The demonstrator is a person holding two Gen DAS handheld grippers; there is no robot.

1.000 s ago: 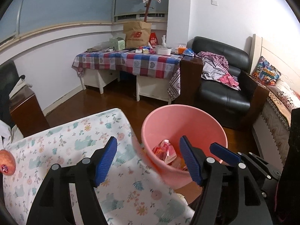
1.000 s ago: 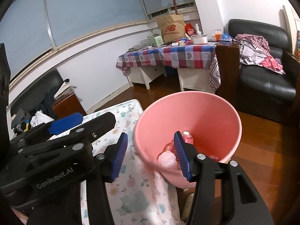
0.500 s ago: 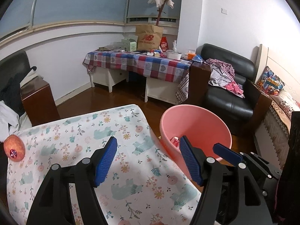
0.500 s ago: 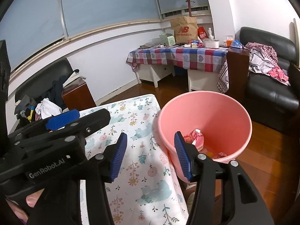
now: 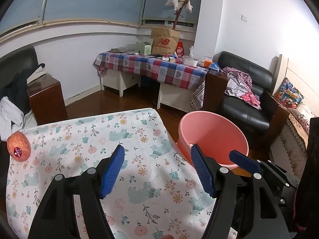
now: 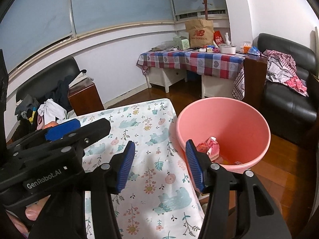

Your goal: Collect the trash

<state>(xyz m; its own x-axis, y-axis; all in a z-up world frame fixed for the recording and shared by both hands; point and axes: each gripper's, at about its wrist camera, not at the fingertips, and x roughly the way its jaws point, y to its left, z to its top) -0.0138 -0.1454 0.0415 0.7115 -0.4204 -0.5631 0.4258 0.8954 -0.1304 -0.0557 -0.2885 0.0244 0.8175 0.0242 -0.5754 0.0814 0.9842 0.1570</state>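
Observation:
A pink bucket (image 5: 213,137) stands on the floor at the right edge of the table with the floral cloth (image 5: 83,139); it also shows in the right wrist view (image 6: 239,119). Red and pink wrappers (image 6: 209,147) lie in its bottom. My left gripper (image 5: 157,167) is open and empty above the cloth. My right gripper (image 6: 159,163) is open and empty, above the table's right edge beside the bucket. The left gripper's body (image 6: 59,139) shows at left in the right wrist view.
A red apple (image 5: 19,146) with a sticker lies at the cloth's left edge. A checked-cloth table (image 5: 151,67) with a paper bag stands by the far wall. A black armchair (image 5: 245,99) with clothes is at right. A dark wooden cabinet (image 5: 45,99) is at left.
Both grippers have pulled back and up from the bucket, toward the table. The bucket now looks smaller and farther, and more cloth and the apple show.

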